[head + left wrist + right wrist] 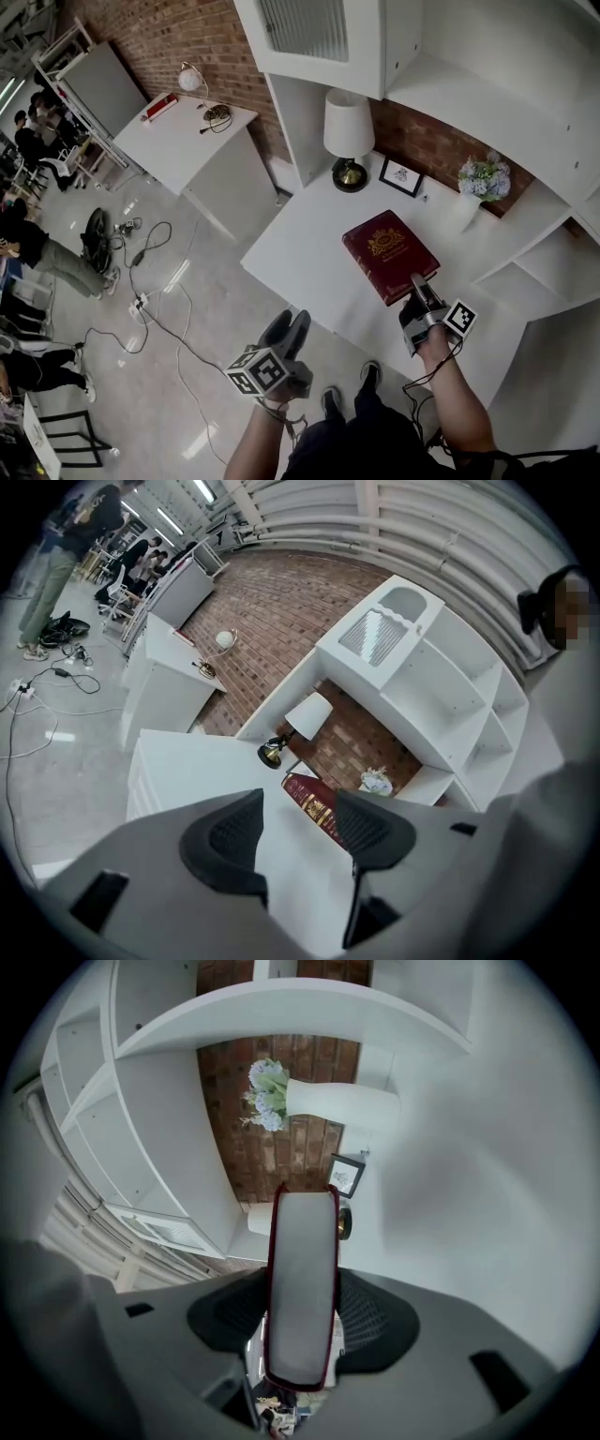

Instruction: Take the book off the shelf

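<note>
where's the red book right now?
Head view, right of centre: the red book is clamped in the right gripper over the white desk, just in front of the lamp and picture frame.

Grey left gripper (287,324) and right gripper (421,284), black pads (234,834), black-and-white marker cubes (258,371), dark trousers (375,441)

The book (389,255) is showing a deep red cover with a gold crest, gold bands on its spine and pale grey page edges, while the worktop (300,253) and the shelf (525,84) are gleaming white against a red-brown brick wall (427,141). At the worktop's back edge the lamp (348,131) is wearing a white shade over a brass-and-black base, and the flowers (485,175) are showing pale blue and green. The left hand-held gripper (289,323) and the right hand-held gripper (419,284) are showing grey bodies with black-and-white square markers.
</note>
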{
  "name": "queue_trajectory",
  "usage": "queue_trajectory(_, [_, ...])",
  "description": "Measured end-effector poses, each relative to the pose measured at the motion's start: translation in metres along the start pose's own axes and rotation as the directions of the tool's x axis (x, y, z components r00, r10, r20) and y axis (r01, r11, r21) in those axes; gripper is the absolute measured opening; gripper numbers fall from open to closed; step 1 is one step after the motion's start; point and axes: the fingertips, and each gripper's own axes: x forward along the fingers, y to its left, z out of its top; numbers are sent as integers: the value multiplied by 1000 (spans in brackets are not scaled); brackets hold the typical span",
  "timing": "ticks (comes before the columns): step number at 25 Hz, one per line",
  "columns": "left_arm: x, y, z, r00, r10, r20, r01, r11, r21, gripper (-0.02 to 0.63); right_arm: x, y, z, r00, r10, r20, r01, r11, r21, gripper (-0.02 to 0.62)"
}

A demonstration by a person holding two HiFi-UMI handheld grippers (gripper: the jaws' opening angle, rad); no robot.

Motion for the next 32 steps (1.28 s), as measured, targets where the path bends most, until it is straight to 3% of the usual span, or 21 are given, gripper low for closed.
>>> queue_trajectory(14, [10, 31, -6, 994, 110, 7, -110, 993, -40, 236, 42, -63, -13, 988, -87, -131, 84, 996, -27, 221])
queue_trajectory(25, [18, 40, -17, 992, 126, -6, -126, 990, -62, 236, 48, -88, -15, 980, -126, -154, 121, 992, -42, 225])
queue_trajectory(32, [11, 39, -18, 992, 126, -4, -126, 990, -68, 236, 36, -121, -19, 941, -294, -167, 287, 956, -65, 225])
